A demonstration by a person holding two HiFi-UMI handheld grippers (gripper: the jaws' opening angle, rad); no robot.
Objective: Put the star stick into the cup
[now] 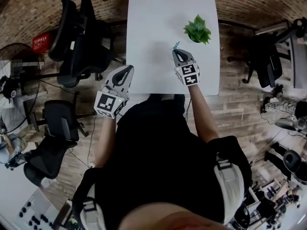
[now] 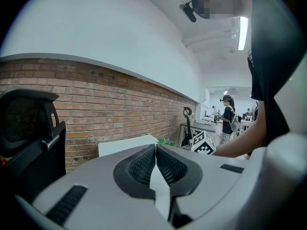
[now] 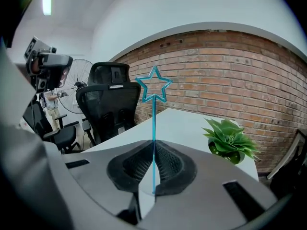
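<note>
A thin blue star stick [image 3: 154, 114] stands upright, pinched between the jaws of my right gripper [image 3: 154, 150], its star outline at the top. In the head view the right gripper [image 1: 183, 56] hovers over the white table [image 1: 153, 23], with the star stick's tip [image 1: 176, 45] just beyond it. A small green potted plant [image 1: 197, 30] sits up and to the right of it; the same plant [image 3: 229, 139] shows in the right gripper view. My left gripper [image 1: 123, 75] is at the table's near left edge, jaws together and nothing in them. No cup shows in any view.
Black office chairs [image 1: 76, 37] stand left of the table, and another chair [image 1: 268, 61] to the right. A fan [image 1: 17, 66] is at far left. A brick wall [image 2: 96, 109] runs behind the table. A person [image 2: 228, 119] stands far off.
</note>
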